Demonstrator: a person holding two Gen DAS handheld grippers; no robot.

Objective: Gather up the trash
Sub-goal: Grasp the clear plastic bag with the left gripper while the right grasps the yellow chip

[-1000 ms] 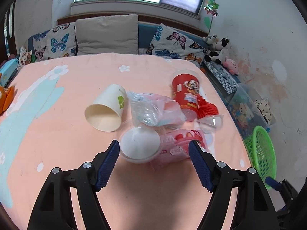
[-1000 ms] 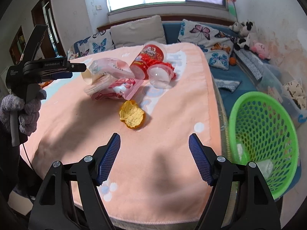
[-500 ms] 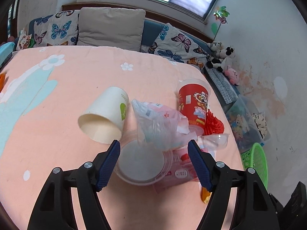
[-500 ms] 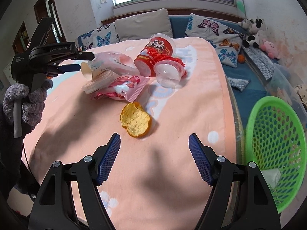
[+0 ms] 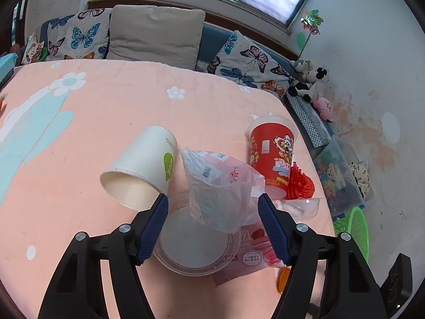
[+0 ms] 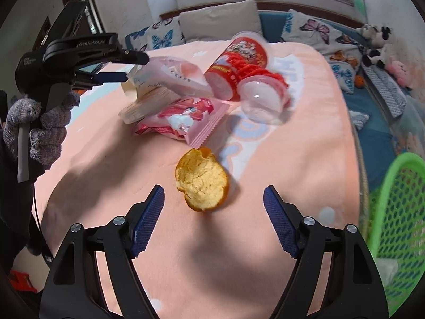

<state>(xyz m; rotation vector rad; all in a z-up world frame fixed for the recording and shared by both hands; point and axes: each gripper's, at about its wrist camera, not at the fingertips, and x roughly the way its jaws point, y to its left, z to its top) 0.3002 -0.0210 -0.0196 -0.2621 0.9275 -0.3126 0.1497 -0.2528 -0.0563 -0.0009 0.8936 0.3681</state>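
Trash lies in a pile on the pink bedspread point(image 5: 106, 111). A crumpled clear plastic bag point(image 5: 217, 183) rests over a clear plastic lid point(image 5: 194, 244) and a pink snack wrapper point(image 5: 249, 250). My left gripper point(image 5: 212, 207) is open, with its fingers either side of the bag and lid. A white paper cup point(image 5: 143, 167) lies on its side to the left. A red printed cup point(image 5: 273, 148) lies to the right. My right gripper point(image 6: 213, 199) is open just in front of an orange peel point(image 6: 202, 180). The left gripper point(image 6: 114, 63) also shows above the pile.
A green mesh basket point(image 6: 395, 218) stands off the bed's right edge, also in the left wrist view point(image 5: 356, 228). A clear plastic cup point(image 6: 263, 98) and red mesh point(image 5: 300, 183) lie by the red cup. Pillows point(image 5: 156, 32) line the far side.
My left gripper moved forward and down until its fingers flank the bag and lid. My right gripper moved forward and left from the basket toward the orange peel.
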